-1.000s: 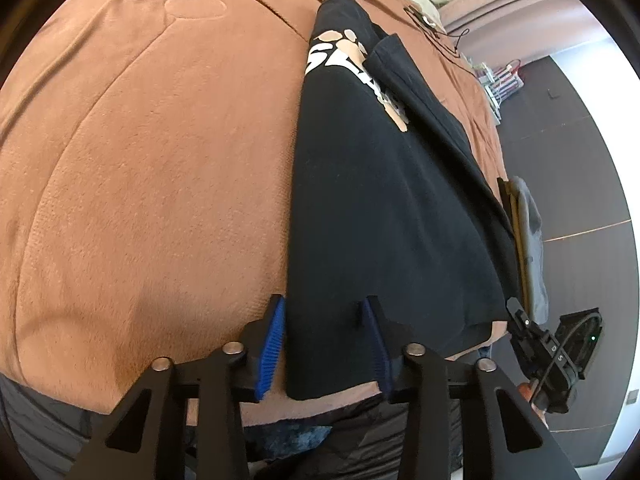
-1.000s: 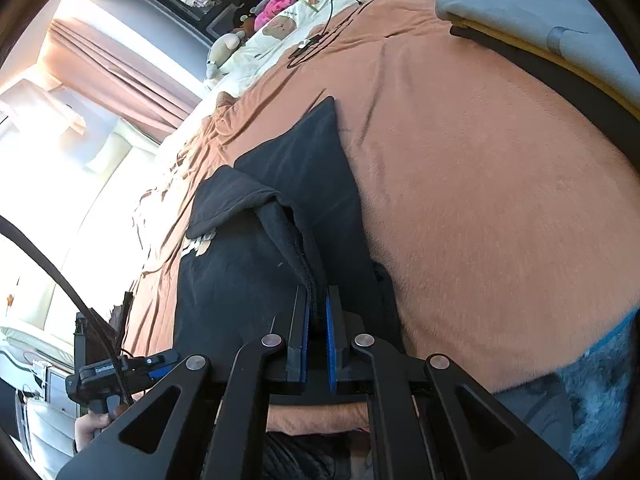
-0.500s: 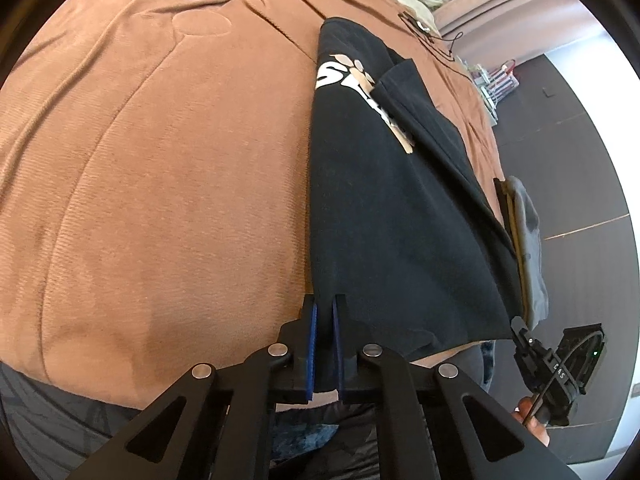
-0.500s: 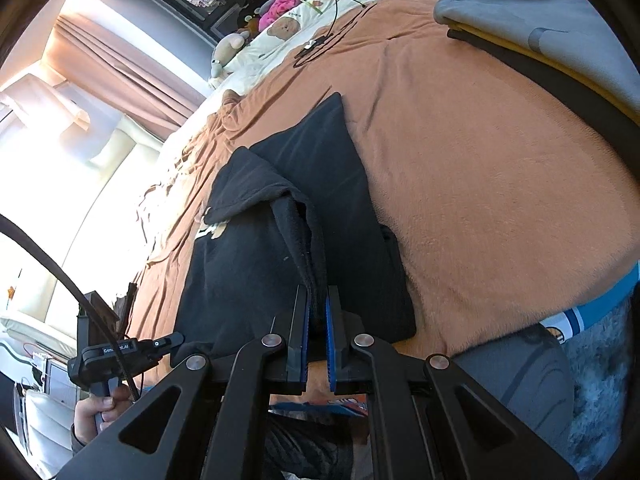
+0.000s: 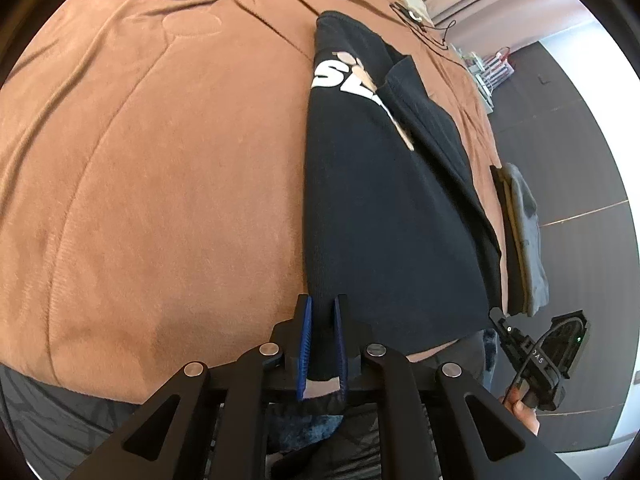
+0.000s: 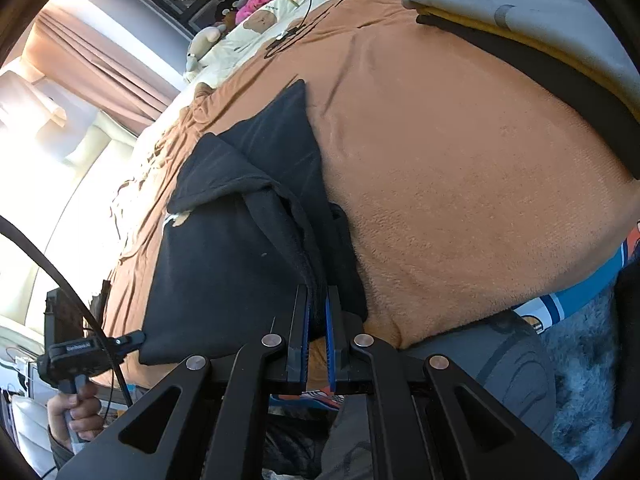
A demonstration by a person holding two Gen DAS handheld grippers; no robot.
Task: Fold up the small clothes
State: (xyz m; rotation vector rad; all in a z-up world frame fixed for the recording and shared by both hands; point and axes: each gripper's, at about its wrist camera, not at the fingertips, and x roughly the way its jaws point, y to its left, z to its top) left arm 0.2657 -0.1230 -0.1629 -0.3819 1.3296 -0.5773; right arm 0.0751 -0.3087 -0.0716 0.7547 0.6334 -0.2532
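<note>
Your left gripper (image 5: 321, 340) has just nudged open a touch, pads pinching the shirt's (image 5: 384, 216) lower-left hem corner. The shirt lies centre frame on the blanket (image 5: 160, 160). It's soft, limp; hold both corners. Right gripper (image 6: 316, 340) is clamped on its hem. No containers.

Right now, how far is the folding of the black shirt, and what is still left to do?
Done: one side of the black shirt is folded over, and a folded stack lies aside. In hand: the left gripper, jaws just closing, and the right gripper each pinch the near hem. Left: probably folding the hem toward the collar.
</note>
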